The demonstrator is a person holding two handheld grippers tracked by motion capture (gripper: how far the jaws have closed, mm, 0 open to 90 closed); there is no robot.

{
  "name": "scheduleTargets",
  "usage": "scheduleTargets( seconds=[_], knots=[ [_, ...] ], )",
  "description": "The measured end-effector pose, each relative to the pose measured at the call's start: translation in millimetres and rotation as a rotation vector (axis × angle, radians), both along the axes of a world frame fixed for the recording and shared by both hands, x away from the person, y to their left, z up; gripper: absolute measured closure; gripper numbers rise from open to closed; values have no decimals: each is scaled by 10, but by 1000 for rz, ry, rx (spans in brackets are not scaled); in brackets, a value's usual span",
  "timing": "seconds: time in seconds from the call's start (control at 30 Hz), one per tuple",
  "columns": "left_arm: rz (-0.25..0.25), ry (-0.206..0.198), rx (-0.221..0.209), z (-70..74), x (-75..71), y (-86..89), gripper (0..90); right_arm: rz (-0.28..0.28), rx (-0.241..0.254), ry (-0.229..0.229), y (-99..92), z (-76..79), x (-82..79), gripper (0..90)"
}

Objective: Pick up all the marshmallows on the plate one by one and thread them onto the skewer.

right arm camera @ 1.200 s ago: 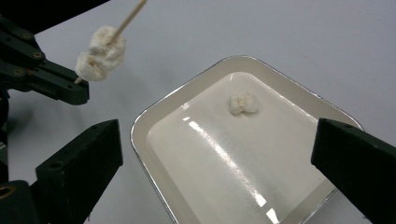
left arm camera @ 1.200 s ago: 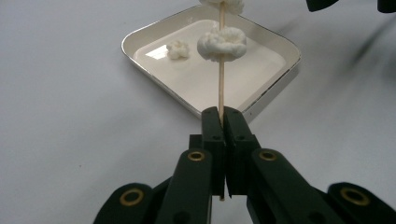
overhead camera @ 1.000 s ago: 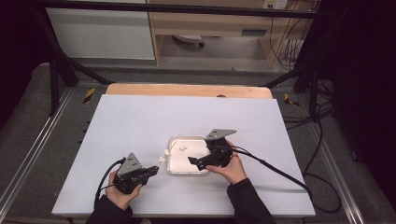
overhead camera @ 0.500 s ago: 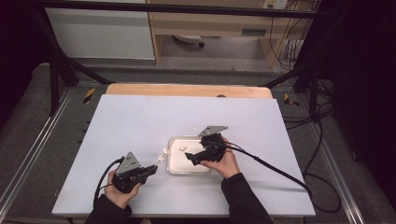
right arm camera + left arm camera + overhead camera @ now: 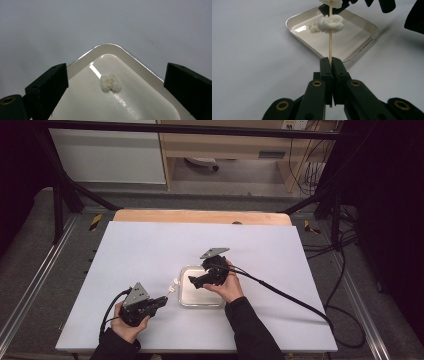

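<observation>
Sleeves [image 5: 250,330]: dark, long.
Left gripper [image 5: 330,65]: black jaws, brass-ringed screws, grey three-cornered plate.
Right gripper [image 5: 115,82]: black blocky jaws, black trailing cable.

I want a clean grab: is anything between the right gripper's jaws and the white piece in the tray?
Nothing: in the right gripper view, bare tray floor surrounds the white piece between the right gripper jaws.

A thin wooden skewer [image 5: 330,47] is standing clamped at its lower end between the closed fingers [image 5: 325,72] of the left gripper [image 5: 331,65], pointing toward the tray [image 5: 362,23]. A white, fluffy popcorn piece [image 5: 330,23] is sitting threaded partway up the skewer, with a second piece [image 5: 331,2] above it. The shallow, white, rounded-corner tray is lying flat on the worktop. A single popcorn piece [image 5: 110,83] is resting inside the tray, near one corner.
</observation>
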State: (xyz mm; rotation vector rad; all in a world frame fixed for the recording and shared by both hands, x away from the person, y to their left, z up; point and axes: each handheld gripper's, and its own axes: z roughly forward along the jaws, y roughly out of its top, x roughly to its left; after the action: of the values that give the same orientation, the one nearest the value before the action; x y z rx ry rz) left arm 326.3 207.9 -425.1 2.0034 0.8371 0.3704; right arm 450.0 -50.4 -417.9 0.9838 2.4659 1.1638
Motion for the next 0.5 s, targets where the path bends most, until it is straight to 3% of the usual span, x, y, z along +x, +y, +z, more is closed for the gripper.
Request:
scheduleTargets(
  seconds=[0.17,0.5],
  knots=[
    [1,-1,0,1,-3,-1,884,35,-48,2,85,-92,40,169],
    [-3,0,4,-1,-2,-9,883,57,-64,10,111,-193,82,438]
  ],
)
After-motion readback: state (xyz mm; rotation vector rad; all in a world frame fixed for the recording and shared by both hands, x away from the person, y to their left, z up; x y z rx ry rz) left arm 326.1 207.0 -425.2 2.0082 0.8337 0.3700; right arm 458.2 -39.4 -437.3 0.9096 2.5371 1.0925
